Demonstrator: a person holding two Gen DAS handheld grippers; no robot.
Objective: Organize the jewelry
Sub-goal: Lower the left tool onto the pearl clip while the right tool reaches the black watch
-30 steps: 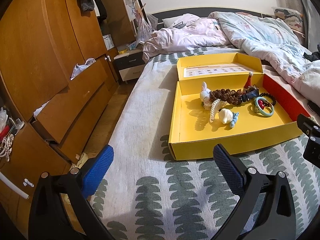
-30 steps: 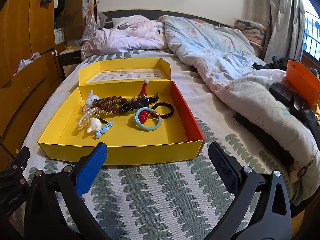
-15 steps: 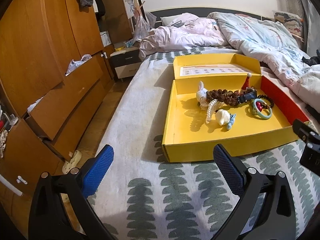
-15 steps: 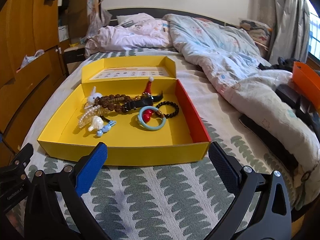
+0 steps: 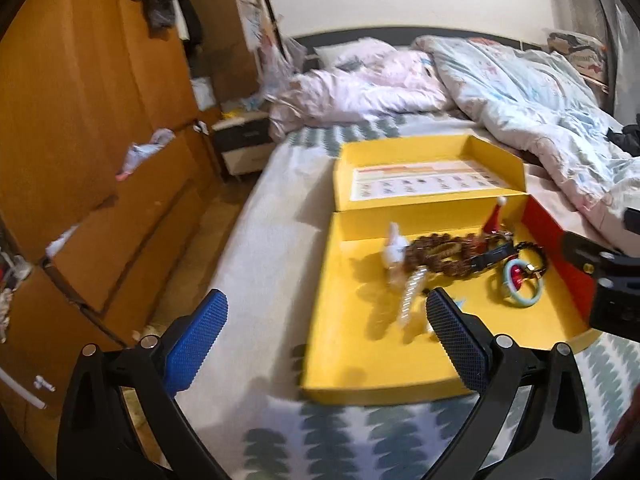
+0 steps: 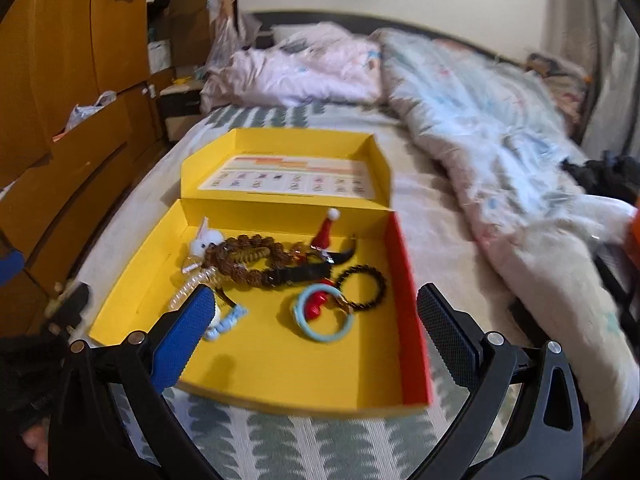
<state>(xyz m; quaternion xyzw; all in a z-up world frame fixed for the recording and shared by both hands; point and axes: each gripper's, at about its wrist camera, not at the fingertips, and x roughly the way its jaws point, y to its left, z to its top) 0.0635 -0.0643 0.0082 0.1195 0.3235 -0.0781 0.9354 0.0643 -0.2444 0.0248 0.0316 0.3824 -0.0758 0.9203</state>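
Note:
A yellow box [image 6: 276, 372] with a red right wall lies open on the bed; it also shows in the left wrist view [image 5: 360, 360]. Inside lie a brown bead string [image 6: 248, 258], a black bead bracelet [image 6: 366, 286], a light blue ring [image 6: 324, 318] with a red piece, a small red Santa hat [image 6: 325, 230], a white rabbit charm [image 6: 206, 240] and a clear hair clip [image 6: 188, 292]. My right gripper [image 6: 316, 336] is open and empty over the box's near part. My left gripper [image 5: 328, 340] is open and empty at the box's left front corner.
Rumpled duvets [image 6: 480, 120] cover the bed's far and right side. A wooden wardrobe with drawers [image 5: 80, 140] stands left, with a nightstand [image 5: 240, 148] beyond. The bedspread [image 6: 320, 448] with a green leaf pattern lies in front of the box.
Both grippers have moved forward toward the box, which now looks larger. The right gripper now reaches over the box's front edge. Both stay open.

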